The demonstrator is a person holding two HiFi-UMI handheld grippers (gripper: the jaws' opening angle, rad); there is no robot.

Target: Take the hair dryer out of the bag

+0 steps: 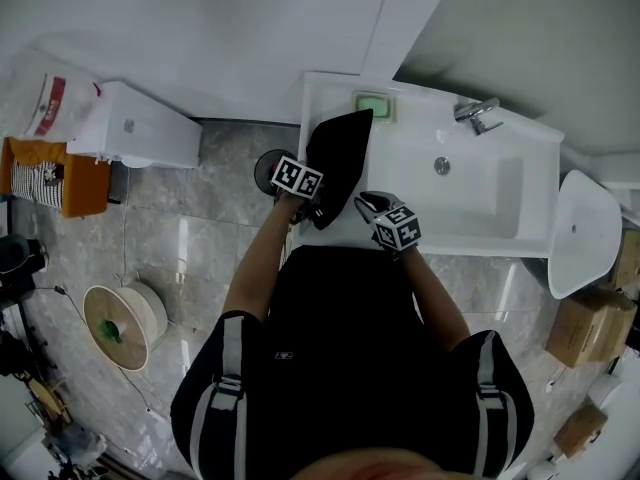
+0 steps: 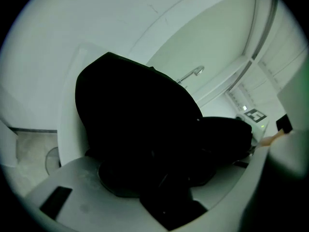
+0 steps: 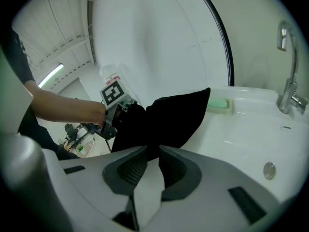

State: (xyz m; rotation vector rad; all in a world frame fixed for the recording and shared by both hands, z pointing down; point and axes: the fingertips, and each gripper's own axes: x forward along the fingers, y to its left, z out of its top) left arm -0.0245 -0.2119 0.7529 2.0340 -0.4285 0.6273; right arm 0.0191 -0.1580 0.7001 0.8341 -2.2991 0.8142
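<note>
Slippage is the main hazard. Head view: the limp black fabric bag [image 1: 340, 158] lies at centre frame on the left edge of the smooth, glossy white sink counter [image 1: 470, 223]. The hair dryer is not visible and is presumably still inside. Left gripper view: the left gripper [image 2: 174, 187] stands wide open around the bulging fabric, so a careless pull could drag the whole bag off the edge. Right gripper view: the right gripper [image 3: 152, 161], ribbed pads slightly apart, pinches nothing, so the fabric corner could drop.

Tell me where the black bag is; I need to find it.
Head view: the black bag sits on the white counter's left end, beside the green soap dish, left of the basin.
</note>
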